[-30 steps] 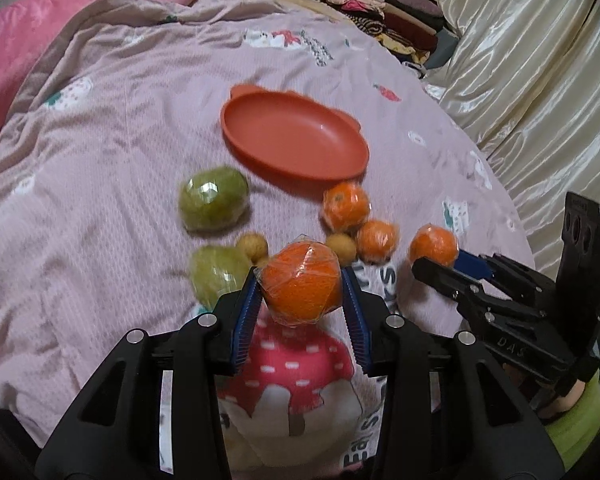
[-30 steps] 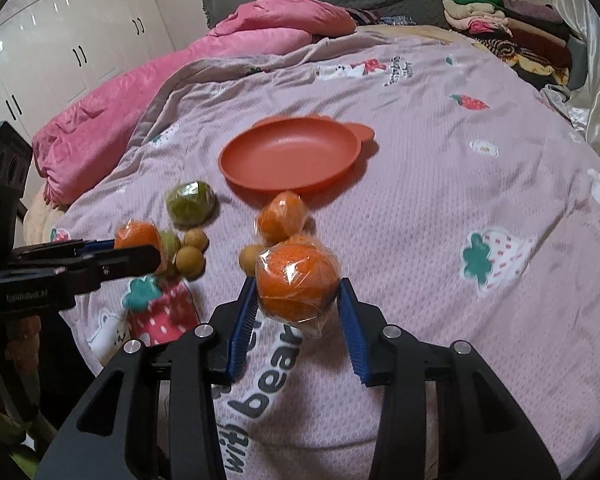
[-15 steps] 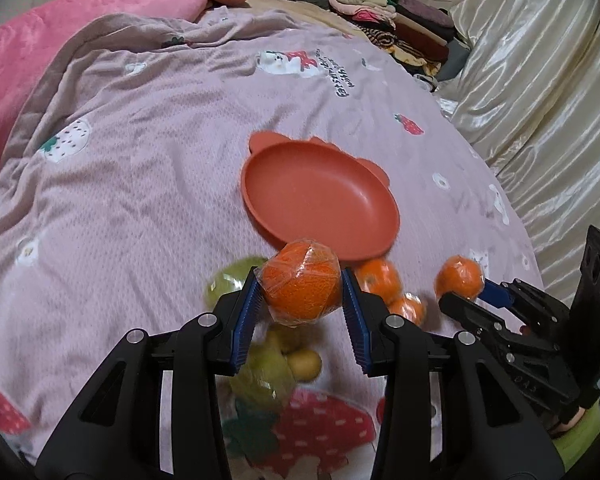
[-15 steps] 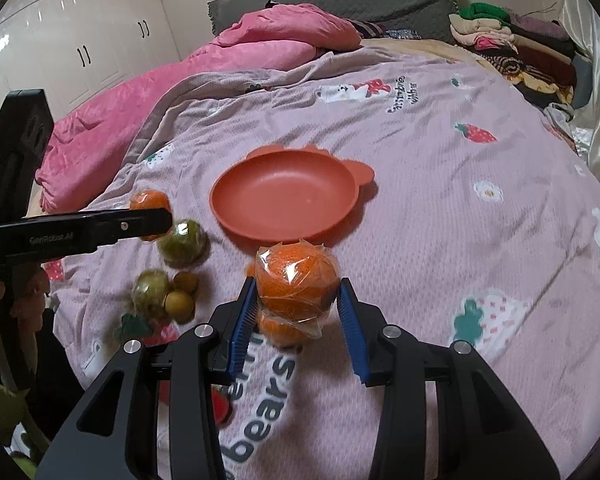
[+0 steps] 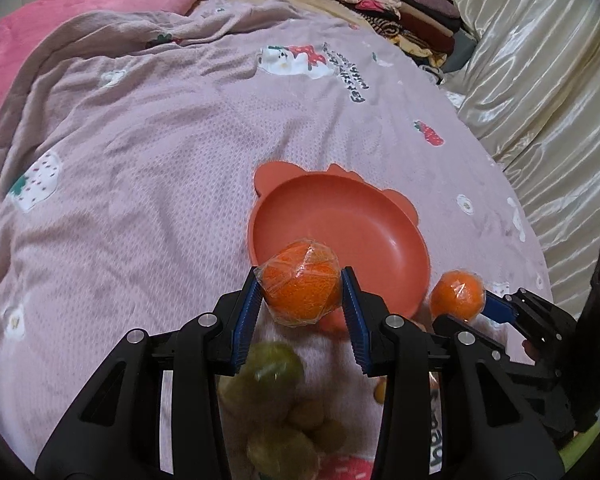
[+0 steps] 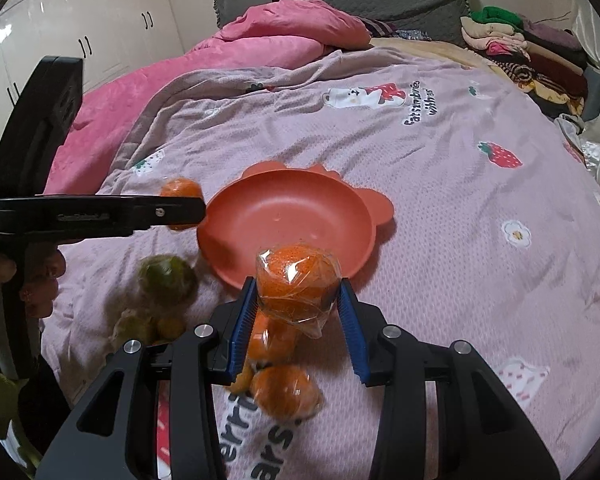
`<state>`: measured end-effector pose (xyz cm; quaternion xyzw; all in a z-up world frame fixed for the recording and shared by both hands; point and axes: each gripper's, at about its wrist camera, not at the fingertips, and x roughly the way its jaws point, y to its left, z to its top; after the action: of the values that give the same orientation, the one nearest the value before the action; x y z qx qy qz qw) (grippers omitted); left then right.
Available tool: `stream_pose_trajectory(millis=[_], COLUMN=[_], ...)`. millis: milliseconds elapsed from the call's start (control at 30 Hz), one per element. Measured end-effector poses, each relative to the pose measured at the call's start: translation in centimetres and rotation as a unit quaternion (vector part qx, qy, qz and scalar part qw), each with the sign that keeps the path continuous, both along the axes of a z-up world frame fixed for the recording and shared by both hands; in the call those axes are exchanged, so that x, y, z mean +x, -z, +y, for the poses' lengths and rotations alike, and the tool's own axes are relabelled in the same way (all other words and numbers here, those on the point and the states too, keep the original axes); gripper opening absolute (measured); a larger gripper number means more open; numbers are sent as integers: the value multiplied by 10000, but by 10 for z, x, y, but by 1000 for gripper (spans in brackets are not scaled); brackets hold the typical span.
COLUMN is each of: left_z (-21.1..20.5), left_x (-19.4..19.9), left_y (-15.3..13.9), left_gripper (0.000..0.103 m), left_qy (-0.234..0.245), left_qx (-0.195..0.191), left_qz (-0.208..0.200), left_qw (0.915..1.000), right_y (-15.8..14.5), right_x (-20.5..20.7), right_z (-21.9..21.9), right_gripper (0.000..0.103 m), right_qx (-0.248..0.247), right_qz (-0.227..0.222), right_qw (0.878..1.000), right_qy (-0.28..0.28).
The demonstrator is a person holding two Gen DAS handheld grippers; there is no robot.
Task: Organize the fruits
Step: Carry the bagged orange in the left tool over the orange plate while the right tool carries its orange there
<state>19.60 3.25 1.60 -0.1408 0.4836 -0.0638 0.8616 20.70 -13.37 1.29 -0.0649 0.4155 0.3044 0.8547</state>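
Observation:
My left gripper (image 5: 302,294) is shut on a plastic-wrapped orange (image 5: 302,282), held just above the near rim of the empty orange-red plate (image 5: 364,216). My right gripper (image 6: 298,294) is shut on another wrapped orange (image 6: 296,284), near the plate's (image 6: 284,216) front rim. In the left wrist view the right gripper's orange (image 5: 456,294) hangs to the right of the plate. In the right wrist view the left gripper's orange (image 6: 180,194) shows left of the plate. Green fruits (image 6: 166,278) and small yellow ones (image 5: 308,416) lie on the blanket below, with wrapped oranges (image 6: 286,396).
The plate rests on a lilac blanket (image 5: 160,160) with cartoon prints. A pink duvet (image 6: 240,52) lies at the far left. Folded clothes (image 6: 520,48) are stacked at the far right. Shiny cream curtains (image 5: 540,80) run along the right.
Both grippers have moved forward with their oranges toward the plate, which now looks larger and closer. The fruit pile has slid down under the grippers.

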Motion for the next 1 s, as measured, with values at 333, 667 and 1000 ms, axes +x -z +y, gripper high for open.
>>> stream_pose_trajectory(millis=[333, 667, 1000], left_z=[-13, -17, -15], left_x=[33, 45, 48], left_y=[9, 18, 24], left_gripper=[31, 31, 32], left_qy=[228, 331, 357], left_qx=[153, 265, 267], left_qz=[145, 245, 318], left_qw=[9995, 9988, 9985], right_y=[9, 20, 27], right_x=[20, 34, 38], right_z=[12, 27, 38], right_gripper=[39, 39, 39], right_qx=[-135, -305, -451], right_qz=[61, 148, 262], right_qw=[9998, 9988, 9975], right_qy=[-153, -360, -474])
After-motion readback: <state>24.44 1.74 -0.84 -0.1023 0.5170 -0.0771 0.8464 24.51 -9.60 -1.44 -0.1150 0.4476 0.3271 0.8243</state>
